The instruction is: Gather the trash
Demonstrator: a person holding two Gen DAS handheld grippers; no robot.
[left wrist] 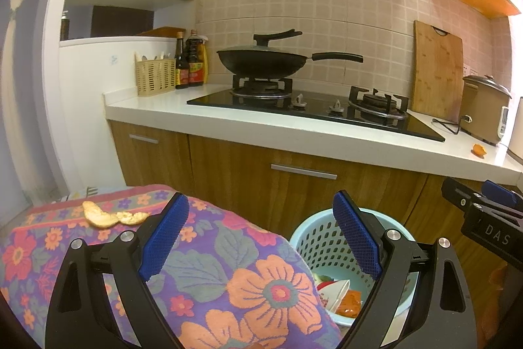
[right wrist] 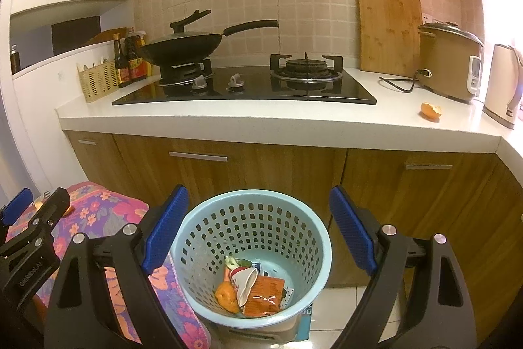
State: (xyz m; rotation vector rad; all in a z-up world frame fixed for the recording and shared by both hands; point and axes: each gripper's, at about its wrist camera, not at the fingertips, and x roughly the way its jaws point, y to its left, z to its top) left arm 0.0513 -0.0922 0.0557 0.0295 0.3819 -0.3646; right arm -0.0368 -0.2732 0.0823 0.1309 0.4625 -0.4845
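Note:
A light blue perforated trash basket (right wrist: 251, 254) stands on the floor before the cabinets; it holds an orange peel (right wrist: 226, 295), an orange packet (right wrist: 266, 296) and white wrappers. My right gripper (right wrist: 258, 228) is open and empty right above it. My left gripper (left wrist: 261, 237) is open and empty over a floral cloth (left wrist: 209, 277); the basket (left wrist: 313, 241) is to its right. Pale peel pieces (left wrist: 101, 215) lie on the cloth's far left. Another orange peel (right wrist: 430, 111) lies on the white counter (right wrist: 261, 120), also in the left wrist view (left wrist: 479, 149).
A black hob (right wrist: 248, 87) with a wok (right wrist: 183, 48), sauce bottles (right wrist: 129, 61), a cutlery basket (right wrist: 96, 80), a cutting board (right wrist: 389, 25), a rice cooker (right wrist: 451, 61) and a kettle (right wrist: 501, 87) stand on the counter. Wooden cabinet doors (right wrist: 228, 172) are below.

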